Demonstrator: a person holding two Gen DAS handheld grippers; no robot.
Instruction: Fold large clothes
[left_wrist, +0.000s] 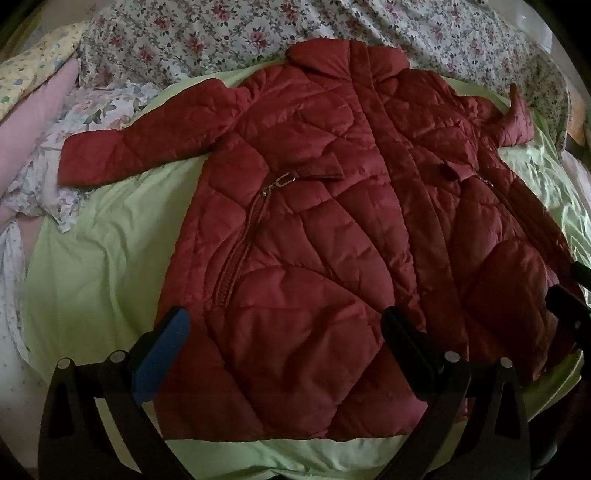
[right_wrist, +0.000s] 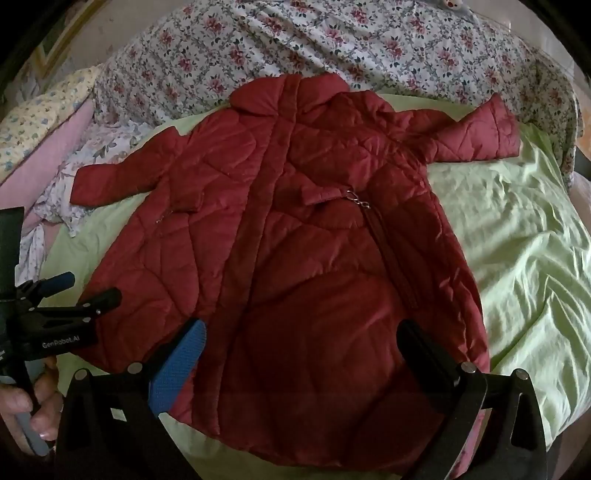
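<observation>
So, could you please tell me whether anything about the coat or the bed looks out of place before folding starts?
Mostly no: the red quilted coat lies front-up and flat on the green sheet. Only its left sleeve strays off the sheet onto the rumpled floral bedding.

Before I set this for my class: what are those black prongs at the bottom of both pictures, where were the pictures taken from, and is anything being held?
The prongs are fingers of two hand-held grippers; a person carries one in each hand. Each picture comes from a camera on a gripper, looking along its fingers. The left gripper and right gripper are both open and hold nothing. In the right view, the left gripper shows at the left edge. Below them a red quilted coat lies spread face up, sleeves out, on a green sheet. Flowered bedding lies beyond.
</observation>
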